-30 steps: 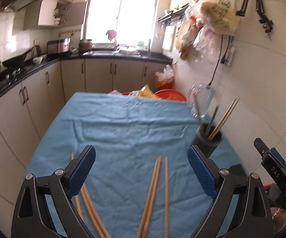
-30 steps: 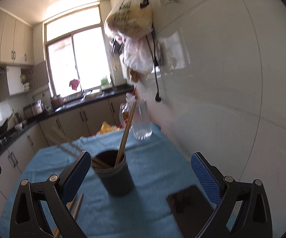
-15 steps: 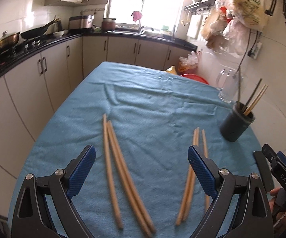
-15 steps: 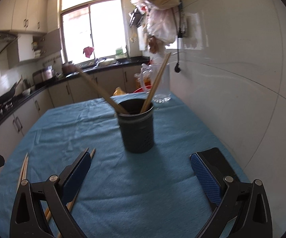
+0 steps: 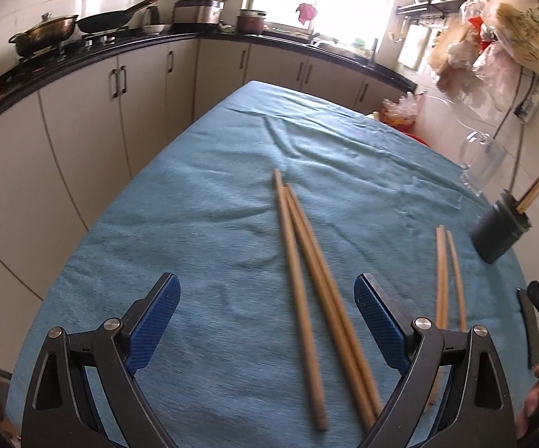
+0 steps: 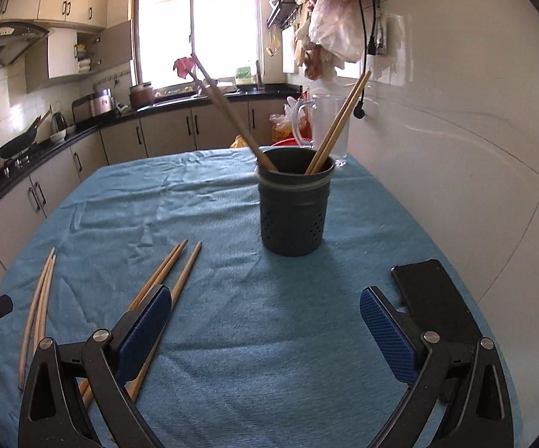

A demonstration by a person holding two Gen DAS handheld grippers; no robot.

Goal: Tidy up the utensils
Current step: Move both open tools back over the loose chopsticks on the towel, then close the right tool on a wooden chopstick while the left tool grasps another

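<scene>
Left gripper (image 5: 265,321) is held wide open, nothing between the pads, hovering low over the blue tablecloth (image 5: 202,201). Directly ahead of it a bundle of long wooden chopsticks (image 5: 307,261) is laid lengthwise — at least two sticks touching side by side, near ends reaching in by the right finger. Just to the right a thinner pair of chopsticks (image 5: 446,276) is seen, close together, apart from the first bundle. Further right the dark perforated utensil holder (image 6: 293,205) is stood upright on the cloth, with two chopstick groups already leaning in it, one to each side; a clear glass pitcher (image 6: 325,127) is placed behind it near the wall. Right gripper (image 6: 265,324) is likewise spread wide and empty, pointed at the holder, with a flat black object (image 6: 433,295) lying by its right finger. Handling, as judged: sticks are light, stiff, smooth and prone to rolling or pivoting — a pinch across the bundle near mid-length is advised so both are trapped together and kept level. On soft cloth the pads can be pressed down slightly to get under.
</scene>
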